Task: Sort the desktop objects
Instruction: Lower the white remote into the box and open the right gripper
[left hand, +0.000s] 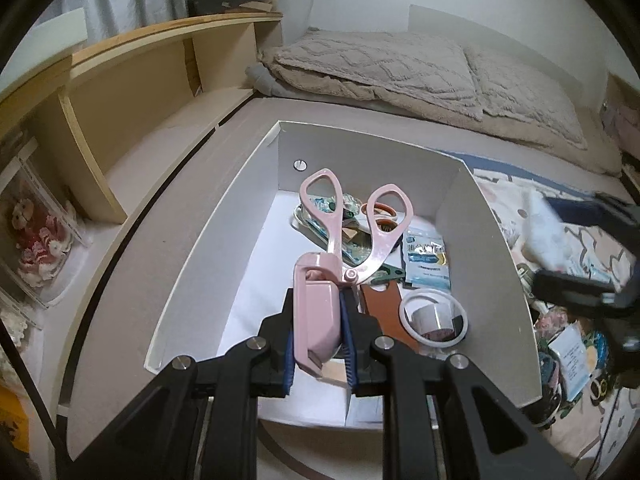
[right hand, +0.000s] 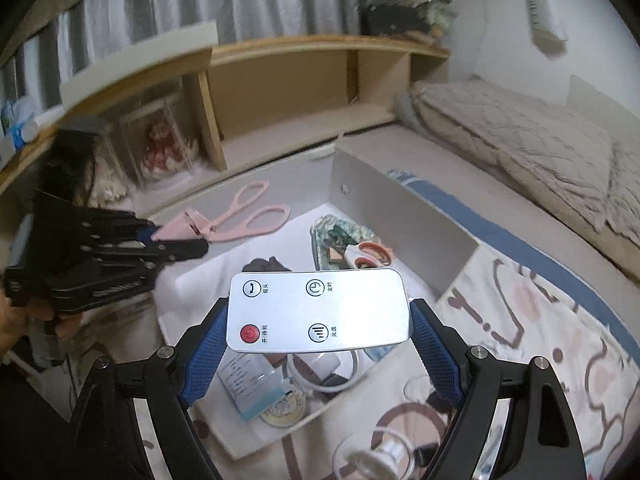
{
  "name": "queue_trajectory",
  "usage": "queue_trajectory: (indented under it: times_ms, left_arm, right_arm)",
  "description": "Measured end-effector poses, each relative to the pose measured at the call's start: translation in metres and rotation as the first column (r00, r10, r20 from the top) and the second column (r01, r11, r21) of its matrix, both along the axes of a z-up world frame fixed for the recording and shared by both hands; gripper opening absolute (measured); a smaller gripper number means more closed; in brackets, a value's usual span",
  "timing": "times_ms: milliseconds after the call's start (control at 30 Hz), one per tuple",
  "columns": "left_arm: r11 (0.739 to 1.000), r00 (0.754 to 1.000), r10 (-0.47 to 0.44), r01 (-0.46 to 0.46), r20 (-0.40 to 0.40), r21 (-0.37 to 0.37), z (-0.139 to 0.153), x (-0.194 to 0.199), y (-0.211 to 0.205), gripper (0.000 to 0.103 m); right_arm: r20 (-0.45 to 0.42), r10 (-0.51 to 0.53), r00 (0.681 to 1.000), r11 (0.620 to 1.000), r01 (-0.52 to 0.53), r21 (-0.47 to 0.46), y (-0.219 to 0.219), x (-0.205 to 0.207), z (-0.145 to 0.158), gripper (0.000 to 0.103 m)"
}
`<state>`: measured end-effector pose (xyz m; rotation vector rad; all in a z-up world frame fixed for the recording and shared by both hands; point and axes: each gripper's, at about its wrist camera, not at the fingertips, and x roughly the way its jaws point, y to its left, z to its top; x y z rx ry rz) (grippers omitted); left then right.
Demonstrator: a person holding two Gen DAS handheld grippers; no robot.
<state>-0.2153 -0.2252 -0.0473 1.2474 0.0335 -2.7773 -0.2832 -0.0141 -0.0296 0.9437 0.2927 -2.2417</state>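
Over the white box (left hand: pixel 224 216), two items in transit. Item one: pink scissors (left hand: pixel 352 220), blades capped in a pink sheath (left hand: pixel 316 316); left gripper (left hand: pixel 318 344) pinches the sheath, handles leading. Likely light, rigid, smooth plastic; the sheath may slip off, so a hold near the pivot seems safer. Item two: white remote control (right hand: pixel 320 310), flat, stiff, glossy, probably slippery; right gripper (right hand: pixel 318 344) clamps its long edges, above the box.

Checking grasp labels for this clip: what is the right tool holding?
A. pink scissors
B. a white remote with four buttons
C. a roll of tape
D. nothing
B: the white remote sits clamped between the right tool's blue pads, above the box.
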Motion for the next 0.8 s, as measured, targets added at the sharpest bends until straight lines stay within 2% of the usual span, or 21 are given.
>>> queue_trajectory:
  times_ms: [167,333,500,800]
  left_arm:
    - [1.0,1.0,0.005,-0.005,-0.015,0.02,0.004,0.003,-0.005,0.019]
    - [1.0,0.999,0.005,-0.004,-0.038,0.015,0.011,0.007,-0.003,0.019]
    - [1.0,0.998,0.0,0.001,-0.059,0.016,0.018,0.009,-0.001,0.019]
    - [0.999,0.998,0.005,-0.002,-0.07,0.036,0.02,0.011,-0.006,0.019]
  right_arm:
    - [0.016,0.061,0.998,0.993,-0.062,0.103,-0.025,-0.026,-0.013,0.087]
    - [0.062,0.102,0.993,0.965,-0.114,0.237,-0.049,-0.053,-0.033,0.087]
    - [0.107,0.128,0.986,0.907,-0.159,0.39,-0.067,-0.067,-0.058,0.087]
    - [0.17,0.084,0.982,0.833,-0.163,0.529,-0.079,-0.093,-0.085,0.087]
